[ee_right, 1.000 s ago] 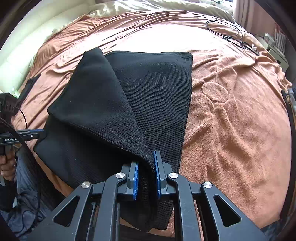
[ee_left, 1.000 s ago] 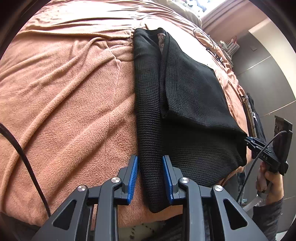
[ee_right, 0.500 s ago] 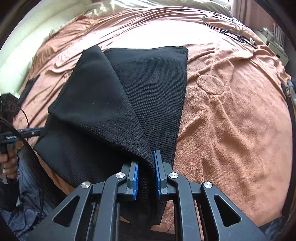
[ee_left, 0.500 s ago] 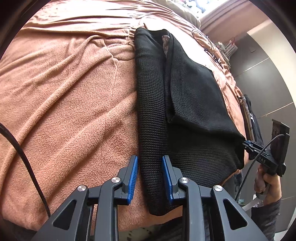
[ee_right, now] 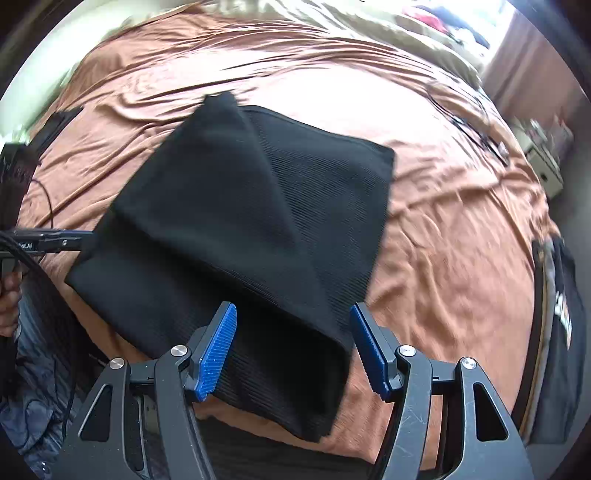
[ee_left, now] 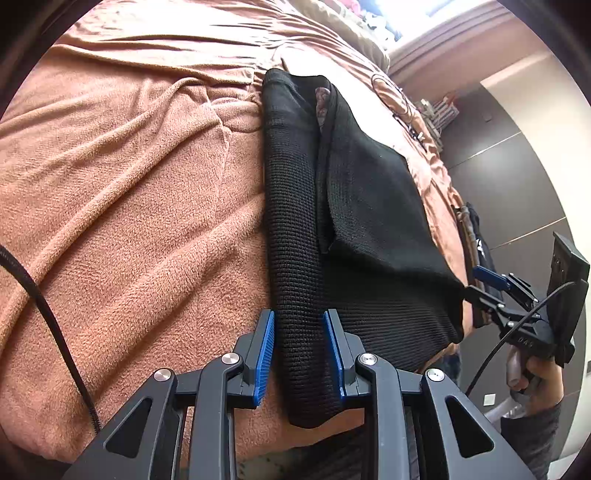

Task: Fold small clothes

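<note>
Nearest you, your left gripper (ee_left: 298,354) has its blue pads (ee_left: 264,354) set narrowly either side of the near folded edge of the black knit garment (ee_left: 295,266), though whether they actually pinch it cannot be told, while your right gripper (ee_right: 292,347) is opening its jaws, the pads clear of the cloth that lies between them. The garment lies partly folded on the rust-brown blanket (ee_left: 129,206), near the bed's front edge, one flap laid over the ribbed lower layer. Farther back, a black cable (ee_right: 476,136) trails across the blanket by the pale pillows (ee_right: 332,14).
</note>
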### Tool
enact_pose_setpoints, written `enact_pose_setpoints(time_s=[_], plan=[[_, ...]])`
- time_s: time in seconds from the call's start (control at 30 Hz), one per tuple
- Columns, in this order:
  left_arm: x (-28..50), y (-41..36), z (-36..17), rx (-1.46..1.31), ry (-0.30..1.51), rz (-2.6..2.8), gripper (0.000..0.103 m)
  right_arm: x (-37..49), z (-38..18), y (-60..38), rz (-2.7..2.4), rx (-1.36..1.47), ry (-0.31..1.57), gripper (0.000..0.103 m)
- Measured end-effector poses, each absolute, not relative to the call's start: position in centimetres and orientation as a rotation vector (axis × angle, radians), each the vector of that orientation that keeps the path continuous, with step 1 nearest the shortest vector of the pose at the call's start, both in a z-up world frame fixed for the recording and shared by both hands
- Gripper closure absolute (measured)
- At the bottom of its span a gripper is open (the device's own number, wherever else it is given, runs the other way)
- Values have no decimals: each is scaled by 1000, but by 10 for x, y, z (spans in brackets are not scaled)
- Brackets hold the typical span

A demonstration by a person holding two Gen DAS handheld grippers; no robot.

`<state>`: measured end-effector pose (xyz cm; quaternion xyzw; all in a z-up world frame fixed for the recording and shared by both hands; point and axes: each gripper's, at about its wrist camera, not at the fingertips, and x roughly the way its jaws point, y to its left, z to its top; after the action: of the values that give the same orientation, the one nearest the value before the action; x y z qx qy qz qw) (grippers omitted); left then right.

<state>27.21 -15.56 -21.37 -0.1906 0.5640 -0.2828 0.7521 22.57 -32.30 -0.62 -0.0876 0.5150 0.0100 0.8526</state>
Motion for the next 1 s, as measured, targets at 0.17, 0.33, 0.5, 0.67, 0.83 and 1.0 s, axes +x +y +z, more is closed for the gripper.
enact_pose_setpoints(time_s=[0.17,0.33,0.5,0.67,0.83,1.0], plan=[[276,-146,-217,-449,1231,-617,74,241,-13,-286,74,-288,1095,41],[278,-139,-219,-465,1232,-624,75,258,-31,-256,122,-384,1111,41],[278,-138,-221,-483,1228,-632,74,273,-47,-238,174,-434,1117,41],[276,-138,-226,-472,1235,-628,77,289,-61,-235,169,-459,1109,42],[277,-137,-227,-450,1244,-618,81,301,-70,-243,157,-437,1093,60],[277,-144,-227,-416,1243,-610,83,318,-71,-252,99,-402,1073,86]])
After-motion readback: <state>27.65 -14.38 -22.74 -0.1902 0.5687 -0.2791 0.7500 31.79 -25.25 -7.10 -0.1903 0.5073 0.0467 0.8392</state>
